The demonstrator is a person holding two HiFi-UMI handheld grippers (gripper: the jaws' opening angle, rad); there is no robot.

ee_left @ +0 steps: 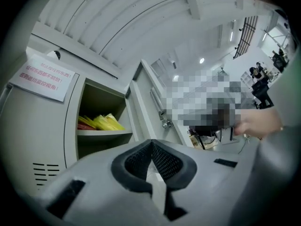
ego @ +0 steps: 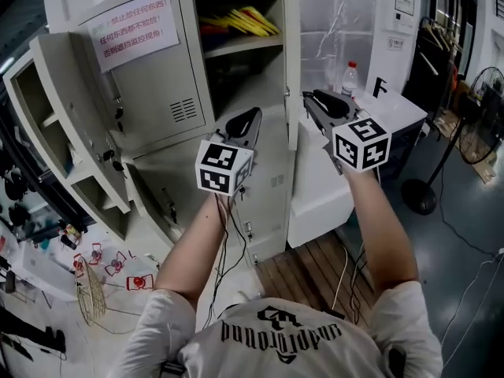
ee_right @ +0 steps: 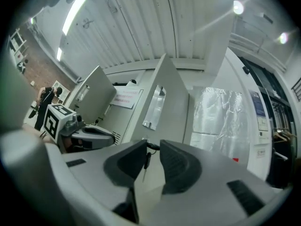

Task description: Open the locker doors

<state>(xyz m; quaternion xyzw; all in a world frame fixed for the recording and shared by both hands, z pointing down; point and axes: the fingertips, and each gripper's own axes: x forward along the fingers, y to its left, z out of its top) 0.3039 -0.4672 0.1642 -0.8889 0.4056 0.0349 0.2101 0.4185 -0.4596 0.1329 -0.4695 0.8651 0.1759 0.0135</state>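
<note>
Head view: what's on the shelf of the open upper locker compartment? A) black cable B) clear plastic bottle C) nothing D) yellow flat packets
D: a stack of yellow flat packets lies on the shelf of the open grey metal locker compartment.

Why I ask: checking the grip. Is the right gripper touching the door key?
Cannot tell. The right gripper view shows the key between the parted jaws of the right gripper, but not plainly whether they press it.
</note>
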